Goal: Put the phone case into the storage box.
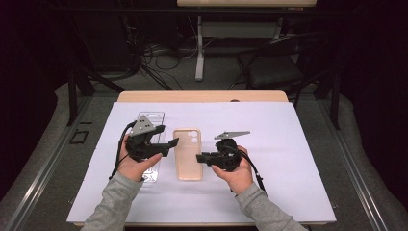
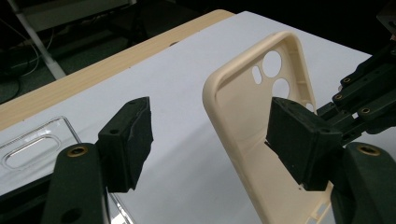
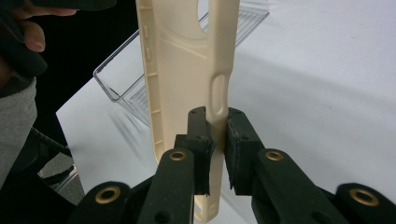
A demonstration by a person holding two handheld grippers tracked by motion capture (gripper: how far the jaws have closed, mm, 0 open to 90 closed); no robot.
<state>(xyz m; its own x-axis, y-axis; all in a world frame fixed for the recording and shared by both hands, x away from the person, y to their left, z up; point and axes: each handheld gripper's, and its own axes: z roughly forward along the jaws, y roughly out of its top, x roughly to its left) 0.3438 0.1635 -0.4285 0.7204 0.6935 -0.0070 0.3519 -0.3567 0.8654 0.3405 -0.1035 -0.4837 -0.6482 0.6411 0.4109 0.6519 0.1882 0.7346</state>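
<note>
A white sheet [image 1: 288, 159] covers the wooden table [image 1: 202, 96]; a dark chair [image 1: 279, 67], perhaps, stands beyond.

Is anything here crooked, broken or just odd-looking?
Nothing looks broken or spilled. The beige phone case is tipped up on edge, pinched at one side wall by the right gripper. The clear case lies flat nearby.

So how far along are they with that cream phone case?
Done: the right gripper is clamped on one side wall of the cream phone case. In hand: the left gripper is open, one pad inside the case, the other outside its near wall. Left: closing on that wall. The clear case lies beneath the left gripper.
</note>
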